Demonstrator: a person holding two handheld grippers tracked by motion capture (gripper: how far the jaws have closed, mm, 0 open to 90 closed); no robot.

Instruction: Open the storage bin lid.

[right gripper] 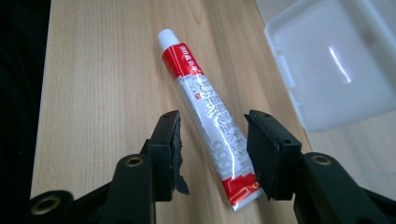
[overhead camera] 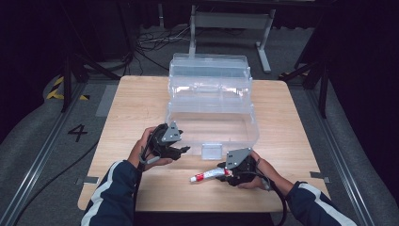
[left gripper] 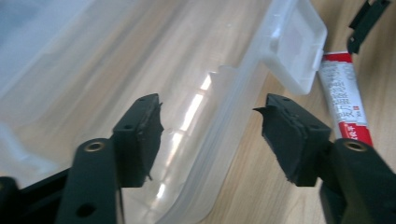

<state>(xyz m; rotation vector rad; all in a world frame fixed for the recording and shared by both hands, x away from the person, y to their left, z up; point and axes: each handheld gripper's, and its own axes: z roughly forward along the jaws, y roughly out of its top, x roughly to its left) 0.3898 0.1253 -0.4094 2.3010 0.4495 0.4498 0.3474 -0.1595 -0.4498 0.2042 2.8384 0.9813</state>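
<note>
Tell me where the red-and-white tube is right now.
In the high view the tube lies flat on the table's near edge, right of centre, just before the clear box's latch, between the right gripper's open jaws.

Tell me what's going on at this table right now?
A person works with a hand-held gripper in each hand at a wooden table. The right hand-held gripper has its open jaws on either side of a red and white tube lying on the table, not yet squeezing it. The left hand-held gripper sits at the front rim of an open clear plastic box, jaws open astride the rim.
</note>
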